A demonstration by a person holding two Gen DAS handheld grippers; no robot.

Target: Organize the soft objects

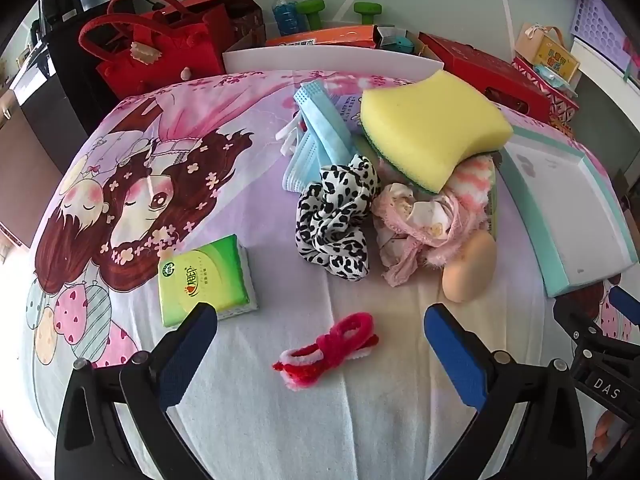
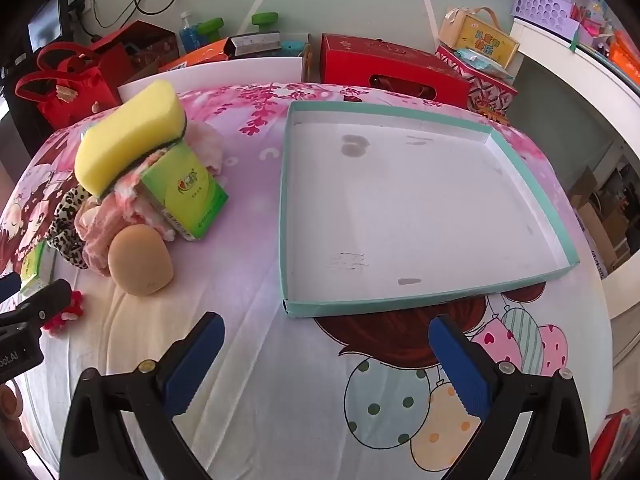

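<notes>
though partly cut off, "das" lettering (image 1: 606, 383) on right tool (image 1: 592, 320)

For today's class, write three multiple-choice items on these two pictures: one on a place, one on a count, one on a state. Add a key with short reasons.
1. Where does the yellow sponge lie?
A. on top of the pile of soft things
B. inside the tray
C. between the jaws of the left gripper

2. How many green tissue packs are on the bed?
A. one
B. two
C. four

3. What does the tray hold?
A. the sponge
B. a face mask
C. nothing

Key: 1 A, it rests on the pink cloths; 2 B, one pack lies apart, another sits in the pile; 3 C, only its bare white floor shows.
</notes>
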